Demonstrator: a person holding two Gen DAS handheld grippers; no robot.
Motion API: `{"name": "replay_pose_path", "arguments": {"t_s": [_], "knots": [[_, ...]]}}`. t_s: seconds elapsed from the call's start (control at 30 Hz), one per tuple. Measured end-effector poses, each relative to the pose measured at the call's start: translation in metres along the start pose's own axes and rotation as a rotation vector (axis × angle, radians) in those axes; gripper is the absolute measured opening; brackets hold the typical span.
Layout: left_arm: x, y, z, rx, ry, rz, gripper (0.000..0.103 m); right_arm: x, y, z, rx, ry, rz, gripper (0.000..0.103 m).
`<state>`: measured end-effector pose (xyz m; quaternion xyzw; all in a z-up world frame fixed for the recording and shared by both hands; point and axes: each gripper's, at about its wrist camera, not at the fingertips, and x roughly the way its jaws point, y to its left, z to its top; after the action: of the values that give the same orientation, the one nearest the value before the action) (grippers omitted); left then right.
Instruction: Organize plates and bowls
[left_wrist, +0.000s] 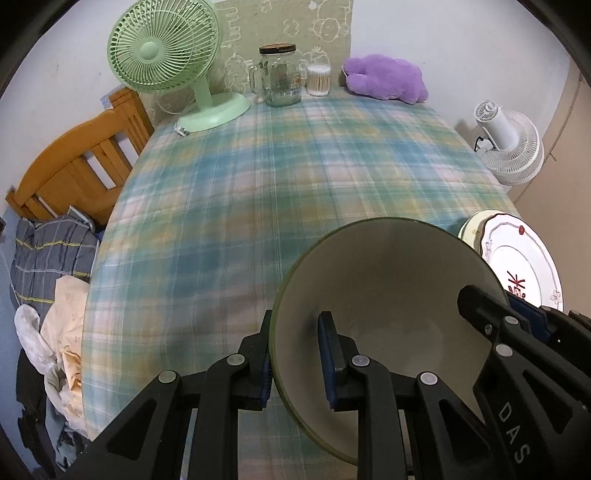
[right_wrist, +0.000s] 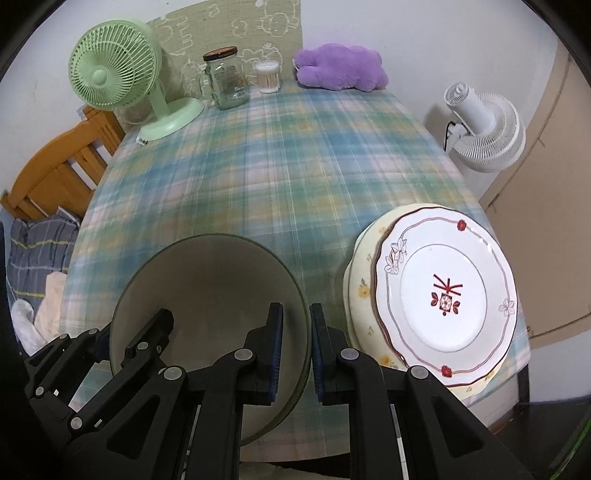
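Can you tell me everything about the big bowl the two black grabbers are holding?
The bowl is wide, deep and round, cream-grey inside with a thin dark green rim. It looks like smooth ceramic, and it is empty. It sits upright at the near edge of the checked tablecloth, beside the stacked plates. The left gripper pinches one side of its rim and the right gripper the other, each with one finger inside and one outside.

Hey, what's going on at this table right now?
A person is holding one large bowl with two handheld grippers. The left gripper is shut on its left rim and the right gripper on its right rim, above the plaid tablecloth. Just to the bowl's right, a stack of plates sits on the table.
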<state>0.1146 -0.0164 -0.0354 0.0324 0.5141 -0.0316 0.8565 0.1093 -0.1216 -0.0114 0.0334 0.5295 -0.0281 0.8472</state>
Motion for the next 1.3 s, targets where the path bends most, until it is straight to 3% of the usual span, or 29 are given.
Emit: {"name": "replay_pose_path", "arguments": {"t_s": [0.5, 0.7, 0.8, 0.83, 0.87, 1.07, 1.1, 1.23, 1.3], "knots": [[0.002, -0.003, -0.002, -0.007, -0.023, 0.007, 0.019, 0.004, -0.003, 0.0, -0.004, -0.011, -0.011, 0.017], [0.003, 0.0, -0.004, -0.024, -0.002, -0.035, 0.036, 0.0, 0.0, -0.004, -0.007, -0.026, -0.006, 0.017], [-0.003, 0.0, -0.005, -0.006, -0.01, -0.065, 0.049, -0.001, -0.004, -0.005, 0.009, -0.01, 0.007, 0.017], [-0.004, 0.001, -0.005, -0.002, -0.013, -0.069, 0.061, -0.003, -0.006, -0.005, 0.019, -0.005, 0.015, 0.017], [-0.006, 0.001, -0.005, 0.002, -0.018, -0.07, 0.066, -0.003, -0.008, -0.005, 0.027, -0.004, 0.023, 0.017], [-0.008, 0.007, -0.006, 0.009, -0.029, -0.111, 0.079, -0.008, -0.013, -0.006, 0.049, -0.002, 0.051, 0.019], [-0.008, 0.007, -0.005, 0.01, -0.028, -0.116, 0.08, -0.008, -0.013, -0.006, 0.052, -0.001, 0.053, 0.023], [-0.001, 0.009, -0.005, -0.001, -0.005, -0.132, 0.086, -0.004, -0.019, -0.007, 0.066, -0.003, 0.056, 0.062], [0.002, 0.01, -0.005, -0.011, 0.008, -0.138, 0.087, -0.002, -0.024, -0.006, 0.08, -0.005, 0.069, 0.063]]}}
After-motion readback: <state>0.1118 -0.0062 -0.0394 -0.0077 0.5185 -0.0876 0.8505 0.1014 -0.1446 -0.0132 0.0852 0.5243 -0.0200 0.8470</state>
